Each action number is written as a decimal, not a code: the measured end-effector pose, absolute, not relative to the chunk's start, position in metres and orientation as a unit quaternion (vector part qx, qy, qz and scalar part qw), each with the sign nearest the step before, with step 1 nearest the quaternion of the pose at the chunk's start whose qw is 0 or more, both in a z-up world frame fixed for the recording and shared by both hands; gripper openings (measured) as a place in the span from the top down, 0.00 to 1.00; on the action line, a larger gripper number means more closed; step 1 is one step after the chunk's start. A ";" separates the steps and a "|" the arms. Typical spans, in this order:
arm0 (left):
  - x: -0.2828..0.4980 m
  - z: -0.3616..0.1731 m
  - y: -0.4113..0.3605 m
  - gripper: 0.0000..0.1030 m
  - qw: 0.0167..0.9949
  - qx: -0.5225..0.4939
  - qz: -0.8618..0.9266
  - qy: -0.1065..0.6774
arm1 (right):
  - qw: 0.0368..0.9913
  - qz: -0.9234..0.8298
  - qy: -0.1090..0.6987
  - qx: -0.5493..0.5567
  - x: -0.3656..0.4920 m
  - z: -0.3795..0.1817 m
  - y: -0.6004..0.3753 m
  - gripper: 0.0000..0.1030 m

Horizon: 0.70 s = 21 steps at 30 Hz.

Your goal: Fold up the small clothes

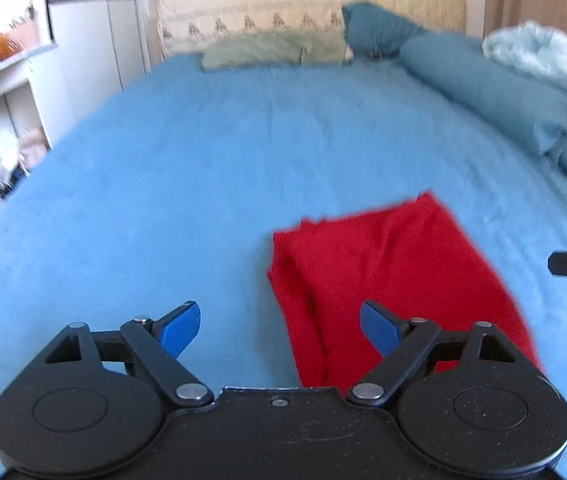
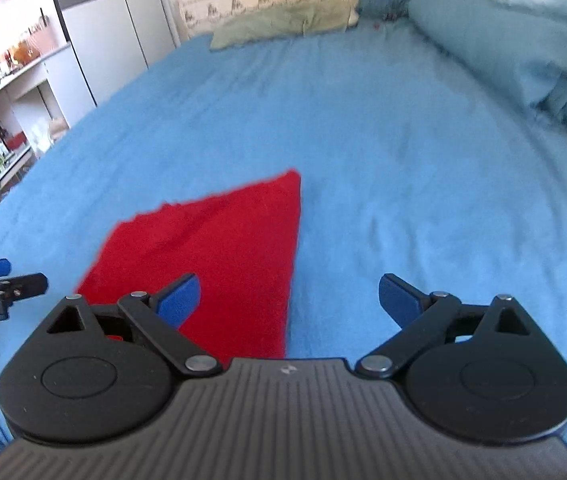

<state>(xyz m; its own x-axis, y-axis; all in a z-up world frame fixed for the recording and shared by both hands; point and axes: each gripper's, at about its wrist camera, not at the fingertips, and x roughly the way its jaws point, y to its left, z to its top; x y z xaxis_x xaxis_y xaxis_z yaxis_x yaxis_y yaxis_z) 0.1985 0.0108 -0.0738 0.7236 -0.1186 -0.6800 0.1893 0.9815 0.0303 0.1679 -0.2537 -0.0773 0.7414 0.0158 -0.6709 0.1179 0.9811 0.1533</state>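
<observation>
— On the blue bedspread [image 1: 163, 184], near its front edge, what lies there?

— One red garment [image 1: 395, 276], folded flat, close under both cameras. It rests on the spread and neither tool touches it.

— Which way does it run?

— Its long axis goes from the near edge of the bed away toward the headboard [image 1: 283, 4]. In the left wrist view it leans to the right as it recedes, ending in a far corner pointing up and right. In the right wrist view the same far corner comes to a point, and the right side is a straight edge running almost directly away from the camera. The near end is hidden behind the gripper bodies. A lengthwise crease shows along its left side in the left view.

— And the left gripper [image 1: 280, 330]?

— Fingers spread wide, nothing between them. The blue left pad sits over bare bedspread; the right pad [image 1: 379, 330] is over the garment's left portion.

— The right gripper [image 2: 289, 302]?

— Also spread wide and holding nothing. Its left pad [image 2: 177, 302] is over the red cloth, its right pad over plain blue.

— Anything else on the bed?

— A green pillow [image 1: 271, 50] at the head, a teal duvet [image 1: 503, 96] bundled along the right side, and a pale blue blanket [image 1: 539, 48] beyond it. White shelves [image 2: 7, 92] stand off the left side.
</observation>
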 end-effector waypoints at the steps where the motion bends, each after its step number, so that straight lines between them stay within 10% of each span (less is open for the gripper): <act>1: 0.188 -0.061 0.013 0.07 0.931 0.045 -0.080 0.353 | 0.929 -0.032 0.357 0.090 0.158 -0.062 -0.250 0.00; 21: 0.021 -0.004 0.014 0.00 0.927 0.032 -0.044 0.371 | 0.913 -0.085 0.396 0.056 -0.022 0.015 -0.182 0.00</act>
